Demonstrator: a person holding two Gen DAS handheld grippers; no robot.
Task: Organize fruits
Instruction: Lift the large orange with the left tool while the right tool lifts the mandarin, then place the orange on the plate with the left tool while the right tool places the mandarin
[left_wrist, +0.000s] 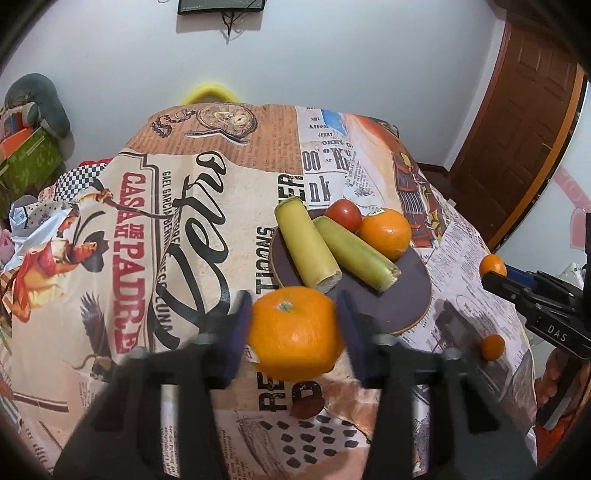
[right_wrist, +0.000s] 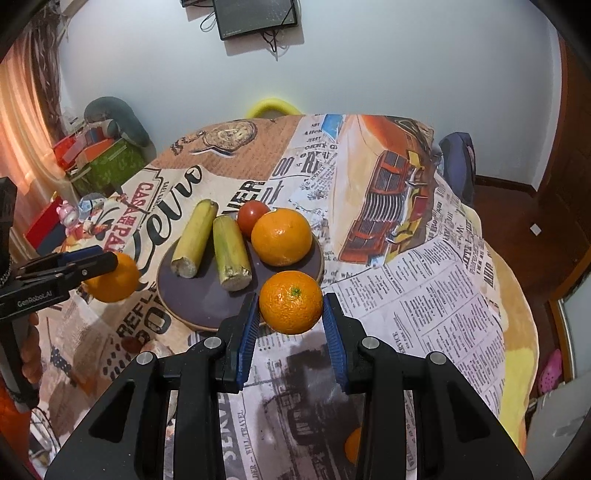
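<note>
My left gripper (left_wrist: 293, 325) is shut on an orange (left_wrist: 295, 334) and holds it above the cloth, just before the dark round plate (left_wrist: 410, 291). My right gripper (right_wrist: 290, 314) is shut on another orange (right_wrist: 291, 307) at the plate's (right_wrist: 207, 299) near right rim. On the plate lie two green-yellow stalks (left_wrist: 306, 245) (left_wrist: 356, 253), a tomato (left_wrist: 344, 214) and an orange (left_wrist: 386, 232). In the right wrist view these are the stalks (right_wrist: 195, 238) (right_wrist: 231, 253), tomato (right_wrist: 252, 217) and orange (right_wrist: 282, 236). The left gripper with its orange (right_wrist: 114, 278) shows at left there; the right gripper's orange (left_wrist: 492, 265) shows at the right of the left wrist view.
A small orange (left_wrist: 492, 347) lies on the printed tablecloth (left_wrist: 177, 229) at the right; it peeks out low in the right wrist view (right_wrist: 352, 445). Boxes and cushions (right_wrist: 107, 155) stand beyond the table's left. A wooden door (left_wrist: 517, 122) is at the right.
</note>
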